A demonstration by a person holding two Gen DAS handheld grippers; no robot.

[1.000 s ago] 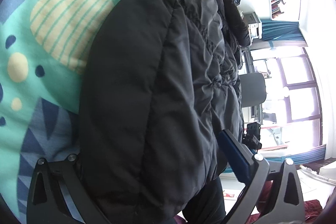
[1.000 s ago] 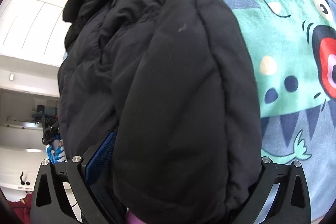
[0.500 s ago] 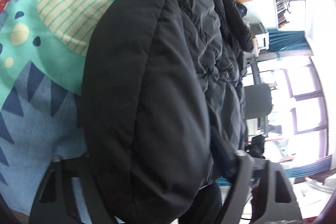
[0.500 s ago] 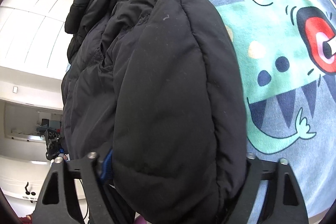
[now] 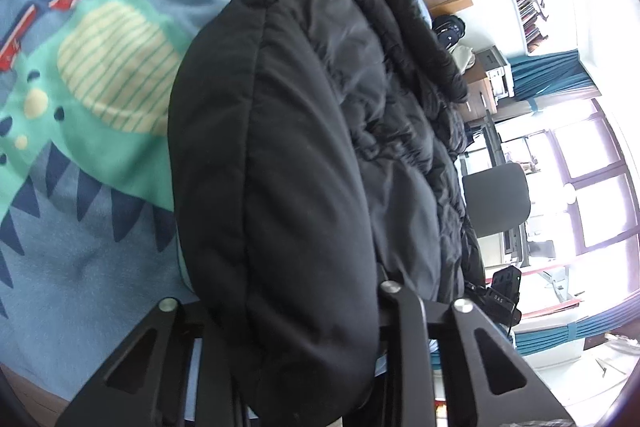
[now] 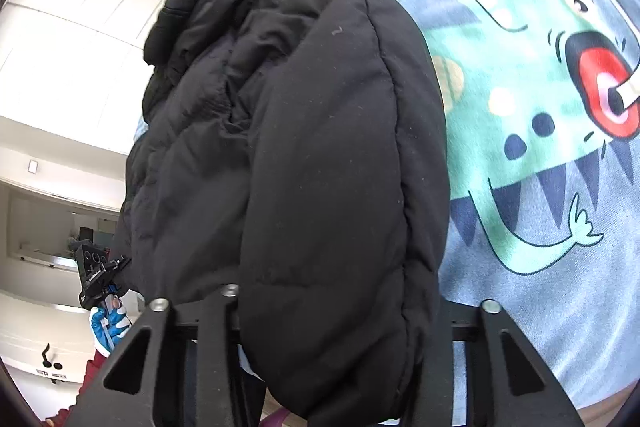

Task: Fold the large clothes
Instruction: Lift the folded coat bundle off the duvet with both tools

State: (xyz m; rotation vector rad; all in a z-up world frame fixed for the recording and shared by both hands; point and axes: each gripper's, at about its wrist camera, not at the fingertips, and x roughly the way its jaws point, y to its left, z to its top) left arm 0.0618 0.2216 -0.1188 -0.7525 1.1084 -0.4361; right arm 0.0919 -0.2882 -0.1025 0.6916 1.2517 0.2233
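A large black puffer jacket (image 5: 312,155) hangs in a thick fold above a blue bedspread with a green dinosaur print (image 5: 100,99). My left gripper (image 5: 280,311) is shut on the jacket's lower edge; the padded fabric bulges between its jaws. The same jacket (image 6: 320,147) fills the right wrist view, and my right gripper (image 6: 332,307) is shut on another part of that edge. The fingertips of both grippers are hidden by fabric. The other gripper shows small at the far edge of each view (image 6: 96,275).
The bedspread (image 6: 540,107) lies under and beside the jacket. In the left wrist view a dark office chair (image 5: 496,199), a desk, bright windows and teal curtains (image 5: 552,71) stand beyond the bed. White cupboards (image 6: 72,27) show in the right wrist view.
Both grippers' jaws have closed in on the jacket's folded edge. Both cameras have drawn back and up, so more bedspread shows beside the jacket.
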